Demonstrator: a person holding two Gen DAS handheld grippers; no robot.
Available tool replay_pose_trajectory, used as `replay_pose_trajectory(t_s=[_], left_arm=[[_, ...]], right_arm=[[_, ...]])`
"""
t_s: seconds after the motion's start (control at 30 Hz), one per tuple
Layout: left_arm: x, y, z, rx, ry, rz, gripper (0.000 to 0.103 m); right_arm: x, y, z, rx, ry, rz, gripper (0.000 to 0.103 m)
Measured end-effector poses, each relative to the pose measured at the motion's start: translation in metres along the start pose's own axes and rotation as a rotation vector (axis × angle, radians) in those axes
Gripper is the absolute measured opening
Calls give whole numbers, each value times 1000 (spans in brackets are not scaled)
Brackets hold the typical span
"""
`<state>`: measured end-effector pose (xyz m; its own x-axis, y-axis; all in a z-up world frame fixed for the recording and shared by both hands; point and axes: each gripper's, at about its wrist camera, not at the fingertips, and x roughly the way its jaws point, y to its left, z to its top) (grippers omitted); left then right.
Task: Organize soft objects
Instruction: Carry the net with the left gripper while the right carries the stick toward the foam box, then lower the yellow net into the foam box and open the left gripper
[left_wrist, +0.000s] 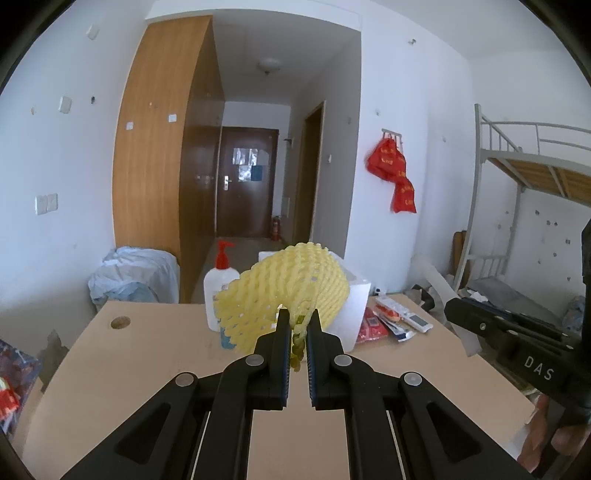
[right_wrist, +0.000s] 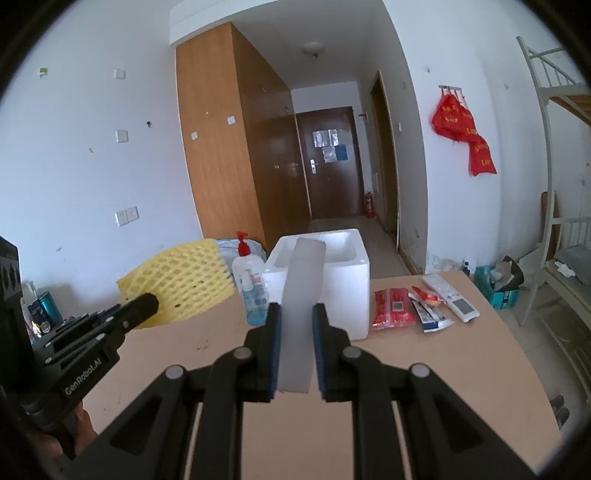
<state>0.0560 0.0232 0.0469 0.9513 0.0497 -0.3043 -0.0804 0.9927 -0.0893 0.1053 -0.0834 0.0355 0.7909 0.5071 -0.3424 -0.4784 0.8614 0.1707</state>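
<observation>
A yellow foam net sleeve (left_wrist: 291, 291) hangs above the desk, pinched at its edge by my left gripper (left_wrist: 298, 321), which is shut on it. From the right wrist view the same yellow net (right_wrist: 181, 284) shows at the left, with the left gripper's fingers (right_wrist: 142, 304) on it. My right gripper (right_wrist: 296, 312) is shut on a pale grey foam strip (right_wrist: 301, 299) that stands up between its pads. Behind it sits a white foam box (right_wrist: 343, 291), open at the top. The right gripper's body (left_wrist: 509, 332) enters the left wrist view from the right.
A sanitiser bottle with a red pump (right_wrist: 251, 280) stands left of the box. Red packets (right_wrist: 393, 308), small sachets and a remote (right_wrist: 452, 297) lie on the wooden desk (right_wrist: 461, 369) at the right. A bunk bed frame (left_wrist: 517, 177) stands at the far right.
</observation>
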Motion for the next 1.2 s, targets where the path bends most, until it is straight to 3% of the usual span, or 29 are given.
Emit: replay_pose_trajectory(t_s=[0.73,1.2], left_arm=[[72,5,43,36,30,-23,8],[134,12,77,16,41,-9,8]], right_arm=[[54,-11,44,-6,29,9,20],[113,-19,73,-25,54,-26,20]])
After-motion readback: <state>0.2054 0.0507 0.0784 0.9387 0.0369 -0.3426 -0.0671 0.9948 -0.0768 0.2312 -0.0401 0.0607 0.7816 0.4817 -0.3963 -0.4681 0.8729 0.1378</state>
